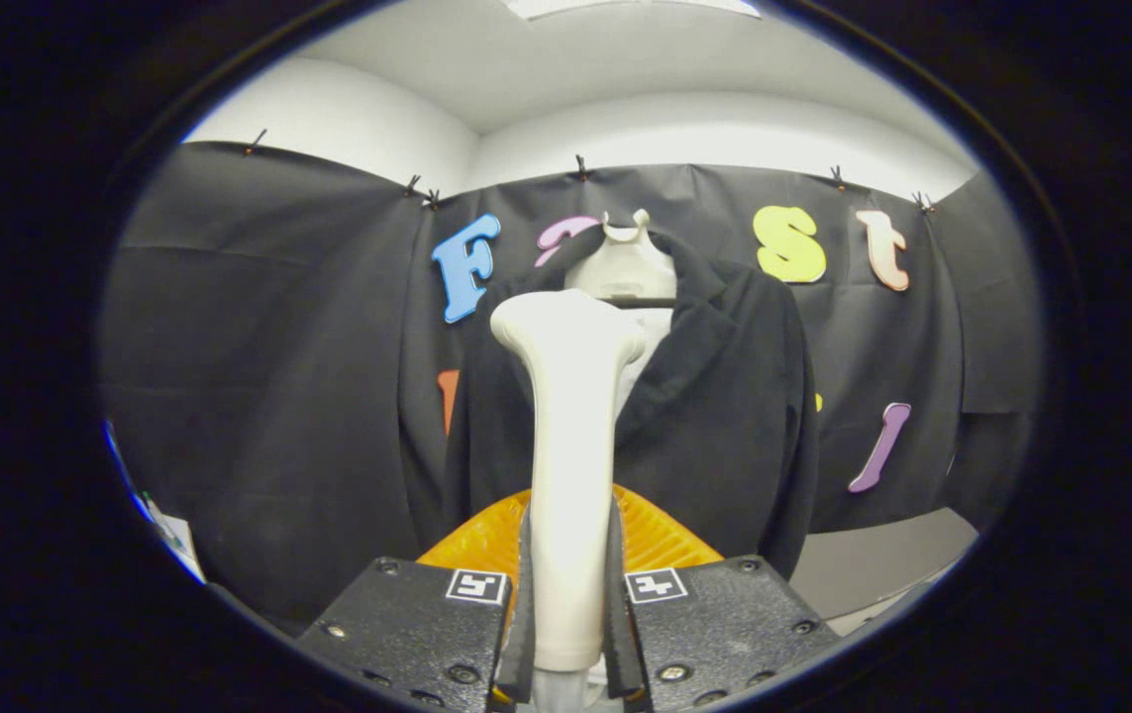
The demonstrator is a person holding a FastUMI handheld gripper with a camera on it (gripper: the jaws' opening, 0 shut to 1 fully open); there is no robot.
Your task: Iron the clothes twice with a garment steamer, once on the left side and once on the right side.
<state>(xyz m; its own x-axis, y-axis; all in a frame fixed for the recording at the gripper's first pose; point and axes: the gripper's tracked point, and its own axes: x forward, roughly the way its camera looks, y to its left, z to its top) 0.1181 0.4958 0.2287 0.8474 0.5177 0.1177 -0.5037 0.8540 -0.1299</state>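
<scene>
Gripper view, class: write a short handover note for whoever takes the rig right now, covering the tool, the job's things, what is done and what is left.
Tool: shut on the steamer handle, both fingers pressing its sides.
Steamer: held upright, its head level with the jacket's chest.
Black jacket: hangs on a pale mannequin beyond the fingers, against the black cloth wall.
Orange ribbed part: just behind the handle, low.
Done: steamer picked up; passes made cannot be told.
Left: confirm the passes, left side and right side.
</scene>
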